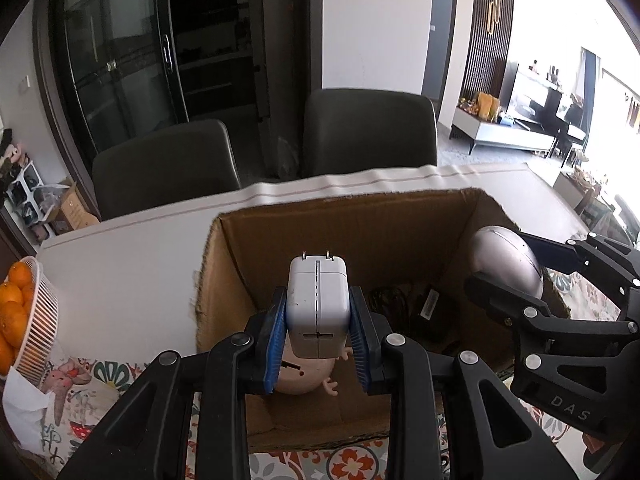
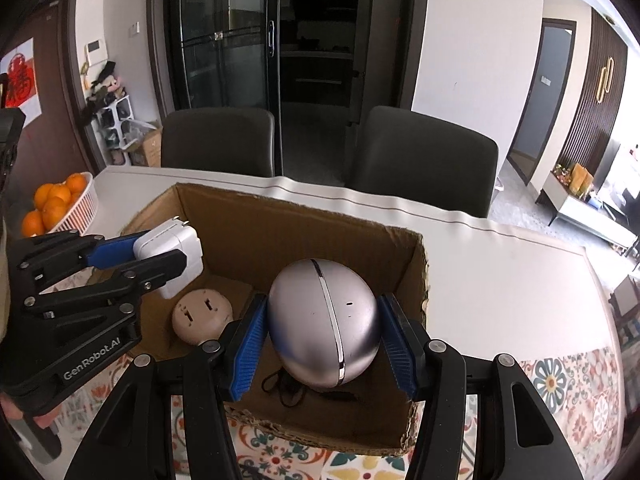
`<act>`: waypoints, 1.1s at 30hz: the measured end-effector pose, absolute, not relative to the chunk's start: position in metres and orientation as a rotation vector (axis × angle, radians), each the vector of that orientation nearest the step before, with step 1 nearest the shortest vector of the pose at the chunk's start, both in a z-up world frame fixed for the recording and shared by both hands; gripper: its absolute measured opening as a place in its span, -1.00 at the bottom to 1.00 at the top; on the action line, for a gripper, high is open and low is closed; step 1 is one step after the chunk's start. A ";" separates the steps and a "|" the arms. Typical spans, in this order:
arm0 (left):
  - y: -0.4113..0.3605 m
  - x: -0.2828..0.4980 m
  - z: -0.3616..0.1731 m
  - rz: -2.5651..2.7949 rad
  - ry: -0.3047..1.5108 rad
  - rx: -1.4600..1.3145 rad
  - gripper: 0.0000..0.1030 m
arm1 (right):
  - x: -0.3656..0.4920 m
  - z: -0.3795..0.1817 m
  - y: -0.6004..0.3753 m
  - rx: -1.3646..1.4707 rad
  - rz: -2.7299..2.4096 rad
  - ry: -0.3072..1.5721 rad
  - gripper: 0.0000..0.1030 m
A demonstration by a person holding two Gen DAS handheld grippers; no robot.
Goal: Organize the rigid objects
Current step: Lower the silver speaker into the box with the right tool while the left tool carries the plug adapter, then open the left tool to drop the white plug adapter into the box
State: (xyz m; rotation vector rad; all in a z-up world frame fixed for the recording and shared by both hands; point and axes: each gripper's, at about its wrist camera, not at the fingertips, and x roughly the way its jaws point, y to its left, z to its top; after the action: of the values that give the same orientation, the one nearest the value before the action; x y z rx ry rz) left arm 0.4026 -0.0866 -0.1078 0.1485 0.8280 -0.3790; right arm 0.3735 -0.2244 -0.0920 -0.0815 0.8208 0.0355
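At the left, the left gripper (image 1: 319, 322) clamped a white charger (image 1: 318, 306) above the open cardboard box (image 1: 420, 216); to its right, the right gripper (image 2: 324, 340) clasped a silver egg-shaped device (image 2: 324, 320) over the box's right half.
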 end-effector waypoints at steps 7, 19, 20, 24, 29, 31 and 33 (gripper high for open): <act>-0.083 0.400 -0.110 -0.360 0.833 0.147 -0.41 | 0.375 -0.099 -0.223 -0.090 0.043 0.841 0.07; -0.065 0.376 -0.086 -0.267 0.768 0.154 0.14 | 0.359 -0.089 -0.215 -0.109 0.018 0.817 0.36; -0.063 0.370 -0.083 -0.254 0.762 0.152 0.18 | 0.355 -0.087 -0.215 -0.110 0.012 0.814 0.39; -0.056 0.350 -0.074 -0.217 0.741 0.142 0.57 | 0.335 -0.076 -0.216 -0.097 -0.015 0.791 0.52; -0.048 0.319 -0.059 -0.144 0.685 0.148 0.89 | 0.308 -0.062 -0.215 -0.086 -0.028 0.756 0.61; -0.046 0.307 -0.054 -0.124 0.662 0.150 0.99 | 0.295 -0.057 -0.214 -0.086 -0.038 0.738 0.62; -0.043 0.297 -0.051 -0.112 0.648 0.153 0.99 | 0.286 -0.053 -0.213 -0.086 -0.050 0.721 0.62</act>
State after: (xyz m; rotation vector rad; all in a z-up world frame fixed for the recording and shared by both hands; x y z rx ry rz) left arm 0.2969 -0.0433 -0.0511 0.1531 0.6480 -0.1121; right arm 0.2856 -0.2127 -0.0532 -0.0857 0.7211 -0.0500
